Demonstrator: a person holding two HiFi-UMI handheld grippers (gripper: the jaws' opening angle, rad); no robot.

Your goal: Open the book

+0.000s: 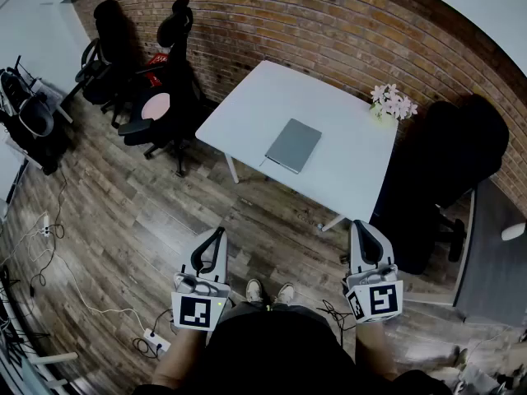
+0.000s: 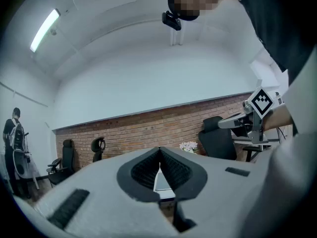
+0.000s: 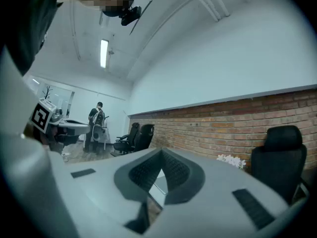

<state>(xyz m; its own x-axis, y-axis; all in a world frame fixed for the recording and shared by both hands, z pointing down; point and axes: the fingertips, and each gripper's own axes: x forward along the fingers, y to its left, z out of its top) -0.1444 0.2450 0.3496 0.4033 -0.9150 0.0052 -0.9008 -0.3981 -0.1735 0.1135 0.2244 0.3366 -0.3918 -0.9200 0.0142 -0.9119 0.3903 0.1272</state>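
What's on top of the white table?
A closed grey book lies near the middle of the table, and a little bunch of pale flowers stands at its far right corner. The book's pages are hidden, because its cover is shut.

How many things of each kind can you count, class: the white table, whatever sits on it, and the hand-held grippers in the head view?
White table: 1
Grey book: 1
Bunch of flowers: 1
Grippers: 2 (left gripper, right gripper)
Total: 5
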